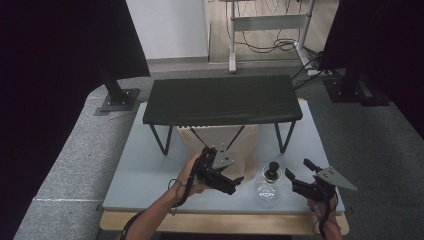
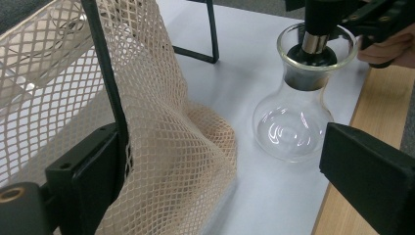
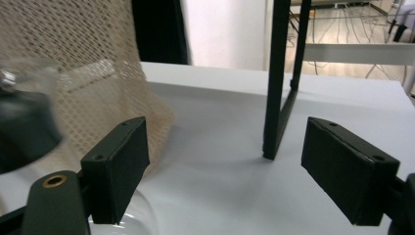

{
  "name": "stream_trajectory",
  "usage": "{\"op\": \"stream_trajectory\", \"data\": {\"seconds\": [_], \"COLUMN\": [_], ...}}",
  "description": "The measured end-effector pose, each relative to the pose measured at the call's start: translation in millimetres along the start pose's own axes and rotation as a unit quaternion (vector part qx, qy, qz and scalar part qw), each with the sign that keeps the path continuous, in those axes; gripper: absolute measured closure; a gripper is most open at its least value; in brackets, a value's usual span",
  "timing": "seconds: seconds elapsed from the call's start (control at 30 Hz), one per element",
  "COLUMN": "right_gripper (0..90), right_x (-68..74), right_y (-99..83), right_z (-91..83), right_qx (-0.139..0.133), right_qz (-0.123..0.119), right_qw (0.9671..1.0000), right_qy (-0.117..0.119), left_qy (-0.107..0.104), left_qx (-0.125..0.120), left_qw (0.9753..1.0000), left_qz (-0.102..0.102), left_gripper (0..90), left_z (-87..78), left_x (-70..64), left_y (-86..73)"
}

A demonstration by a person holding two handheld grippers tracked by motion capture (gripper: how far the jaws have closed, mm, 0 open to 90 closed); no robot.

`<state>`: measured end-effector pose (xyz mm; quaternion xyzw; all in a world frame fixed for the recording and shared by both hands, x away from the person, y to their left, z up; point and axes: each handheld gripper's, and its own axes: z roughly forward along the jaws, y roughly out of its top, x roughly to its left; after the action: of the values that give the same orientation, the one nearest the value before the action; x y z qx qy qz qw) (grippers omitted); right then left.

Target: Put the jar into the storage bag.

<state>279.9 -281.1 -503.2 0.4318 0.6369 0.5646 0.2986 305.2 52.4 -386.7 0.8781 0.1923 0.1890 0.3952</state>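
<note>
Glass flask [image 1: 267,187] with black stopper [image 1: 272,171] sits low centre-right, beside the mesh bag [image 1: 220,142]; your left gripper [image 1: 220,175] is wide open, mesh against one jaw; right gripper [image 1: 305,180] wide open, empty; probably bagging the flask, so spread the mesh first.

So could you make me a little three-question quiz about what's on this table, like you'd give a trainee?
1. True or false: the right tongs are clamped on the glass flask.
2. What sits in the flask's neck? A) a black stopper B) a red cork C) nothing
3. Fill in: the beige mesh bag hangs under the black ____.

Key: 1. False; the jaws stand open with nothing between them, beside the flask. 2. A, the black stopper. 3. Stand; the left tongs are at the bag, with mesh against one jaw.
</note>
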Motion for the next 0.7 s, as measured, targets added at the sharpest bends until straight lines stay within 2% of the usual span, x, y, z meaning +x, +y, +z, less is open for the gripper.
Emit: {"op": "stream_trajectory", "data": {"seconds": [0.3,0.53,0.7], "right_gripper": [18.0,18.1,18.0], "right_x": [14.7,27.6,33.0], "right_y": [6.5,15.7,17.8], "right_z": [-12.9,-24.5,-28.5], "right_qx": [-0.009,-0.015,-0.014], "right_qz": [-0.016,-0.032,-0.038], "right_qw": [0.9993,0.9973,0.9961], "right_qy": [0.032,0.064,0.078], "left_qy": [-0.001,0.000,0.000], "left_qx": [0.000,0.001,0.003], "left_qw": [1.0000,1.0000,1.0000], "left_qz": [0.004,0.005,0.006], "left_gripper": [5.3,5.5,5.5], "left_z": [-1.5,-1.3,-1.1], "left_x": [0.2,0.0,0.1], "left_y": [1.4,1.7,1.6]}}
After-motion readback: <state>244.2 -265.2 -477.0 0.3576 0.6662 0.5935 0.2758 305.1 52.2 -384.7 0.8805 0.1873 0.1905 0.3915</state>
